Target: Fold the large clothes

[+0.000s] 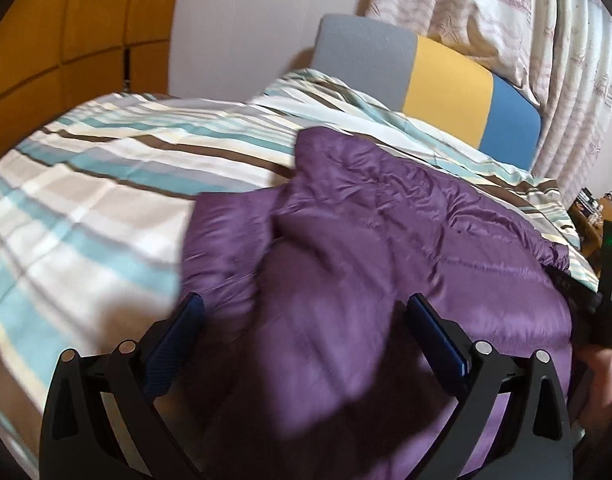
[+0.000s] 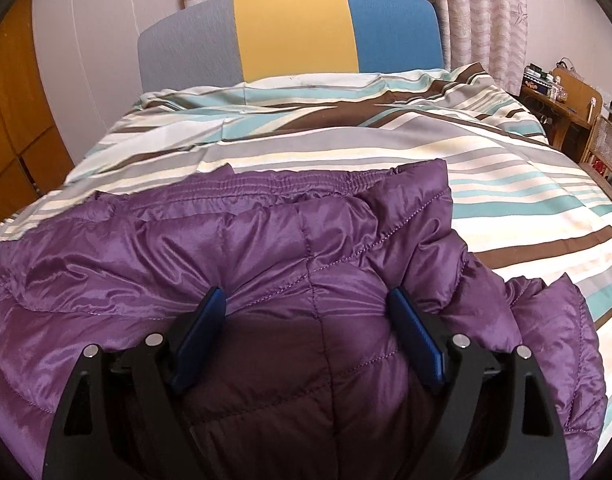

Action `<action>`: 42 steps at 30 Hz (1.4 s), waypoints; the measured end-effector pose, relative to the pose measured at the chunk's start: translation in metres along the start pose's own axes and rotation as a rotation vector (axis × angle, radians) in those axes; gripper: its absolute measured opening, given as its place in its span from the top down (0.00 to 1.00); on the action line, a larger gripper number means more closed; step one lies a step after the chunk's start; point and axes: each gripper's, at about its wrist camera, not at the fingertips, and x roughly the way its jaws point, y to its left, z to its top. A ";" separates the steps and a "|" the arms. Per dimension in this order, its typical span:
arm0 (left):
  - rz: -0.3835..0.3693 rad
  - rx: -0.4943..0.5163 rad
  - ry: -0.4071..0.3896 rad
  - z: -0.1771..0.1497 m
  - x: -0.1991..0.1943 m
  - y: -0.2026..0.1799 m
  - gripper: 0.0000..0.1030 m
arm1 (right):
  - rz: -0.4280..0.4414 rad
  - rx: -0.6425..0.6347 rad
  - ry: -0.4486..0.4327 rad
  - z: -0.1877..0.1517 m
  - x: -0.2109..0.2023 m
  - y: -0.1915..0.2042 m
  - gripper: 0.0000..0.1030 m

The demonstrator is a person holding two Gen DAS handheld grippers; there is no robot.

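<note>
A purple quilted puffer jacket (image 2: 289,248) lies bunched on the striped bed cover (image 2: 346,144). In the left wrist view the jacket (image 1: 386,220) fills the lower right, blurred near the fingers. My left gripper (image 1: 303,304) is open, its blue pads spread wide just over the jacket, holding nothing. My right gripper (image 2: 308,296) is open too, its pads spread and pressed against a bulge of the jacket's padding between them. The jacket's elastic hem (image 2: 306,180) faces the headboard.
A grey, yellow and blue headboard (image 2: 293,32) stands at the far end, with patterned curtains (image 1: 506,20) behind. A wooden wardrobe (image 1: 65,32) is on the left. A cluttered wooden desk and chair (image 2: 574,112) stand right of the bed.
</note>
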 end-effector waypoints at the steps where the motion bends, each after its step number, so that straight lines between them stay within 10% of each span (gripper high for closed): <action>1: 0.015 -0.005 -0.006 -0.003 -0.006 0.005 0.03 | 0.009 0.004 -0.009 0.000 -0.003 0.000 0.16; 9: -0.046 -0.174 0.067 -0.028 -0.020 0.043 0.03 | 0.015 -0.039 -0.047 -0.008 -0.034 0.004 0.16; 21: -0.223 -0.135 0.098 -0.047 -0.031 0.019 0.03 | 0.085 -0.086 -0.040 -0.034 -0.087 0.013 0.16; 42: -0.312 -0.311 0.070 -0.055 -0.052 0.026 0.19 | 0.299 -0.192 -0.043 -0.084 -0.140 0.041 0.79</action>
